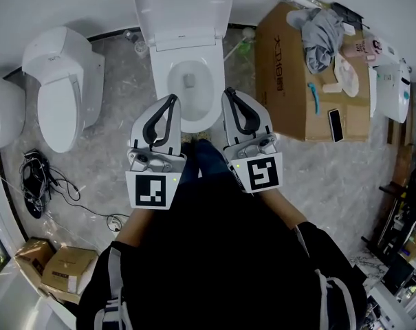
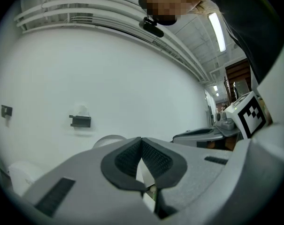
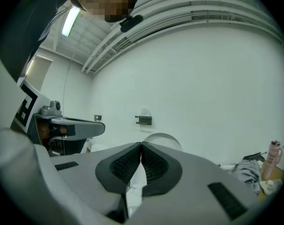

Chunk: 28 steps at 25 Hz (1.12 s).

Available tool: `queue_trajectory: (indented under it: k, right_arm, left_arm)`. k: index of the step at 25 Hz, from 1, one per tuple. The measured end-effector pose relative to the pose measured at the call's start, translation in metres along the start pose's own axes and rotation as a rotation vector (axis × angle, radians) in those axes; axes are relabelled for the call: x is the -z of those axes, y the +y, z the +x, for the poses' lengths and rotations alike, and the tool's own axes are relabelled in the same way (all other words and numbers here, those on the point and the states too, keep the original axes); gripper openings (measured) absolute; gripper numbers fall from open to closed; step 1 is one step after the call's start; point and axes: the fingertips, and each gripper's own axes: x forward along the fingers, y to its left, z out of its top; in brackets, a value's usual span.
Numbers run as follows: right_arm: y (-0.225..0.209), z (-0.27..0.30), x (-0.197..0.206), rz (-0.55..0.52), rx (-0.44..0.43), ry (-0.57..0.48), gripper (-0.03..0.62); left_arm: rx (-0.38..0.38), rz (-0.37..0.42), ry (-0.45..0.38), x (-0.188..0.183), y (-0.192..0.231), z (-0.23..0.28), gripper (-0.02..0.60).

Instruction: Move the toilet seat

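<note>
Reaching the toilet seat [image 1: 160,81] is the step in hand, by my reading: it appears to lie flat on the bowl in the upper middle of the head view, with the lid [image 1: 183,9] stood up behind it against the wall. The left gripper [image 1: 171,99] and the right gripper [image 1: 230,92] hang side by side just below the bowl's front edge, pointing level toward it, near but not touching. Each gripper has its jaws pressed together, pad against pad, with nothing between them (each gripper's own view shows only white wall and the lid's rounded top beyond the tips).

To do this well, the jaws need to part before the tips reach the porcelain, since a closed gripper can only nudge. The front lip of the seat looks like the best purchase: one jaw under the ring, one over. One gripper may be enough; the other can steady. The lift should follow the hinge's arc, slowly, so the seat does not slam into the lid. The cardboard box [image 1: 283,81] at the right stands close to the right elbow's path.
</note>
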Motion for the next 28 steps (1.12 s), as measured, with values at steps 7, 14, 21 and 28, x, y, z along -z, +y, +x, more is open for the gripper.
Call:
queue_trajectory:
  k: [7, 14, 21, 28]
  right_arm:
    - [-0.001, 0.019, 0.037, -0.028, -0.057, 0.058, 0.021]
    - [-0.002, 0.036, 0.079, -0.025, -0.071, 0.091, 0.021]
    - [-0.001, 0.052, 0.135, -0.021, -0.087, 0.135, 0.021]
    - [0.002, 0.055, 0.202, -0.026, -0.098, 0.163, 0.021]
  left_arm:
    - [-0.014, -0.03, 0.018, 0.034, 0.01, 0.017, 0.008]
    - [-0.015, -0.034, 0.038, 0.074, 0.02, 0.027, 0.007]
    - [-0.063, -0.075, 0.066, 0.132, 0.04, 0.033, 0.007]
    - [-0.048, -0.091, 0.102, 0.198, 0.035, 0.033, 0.008]
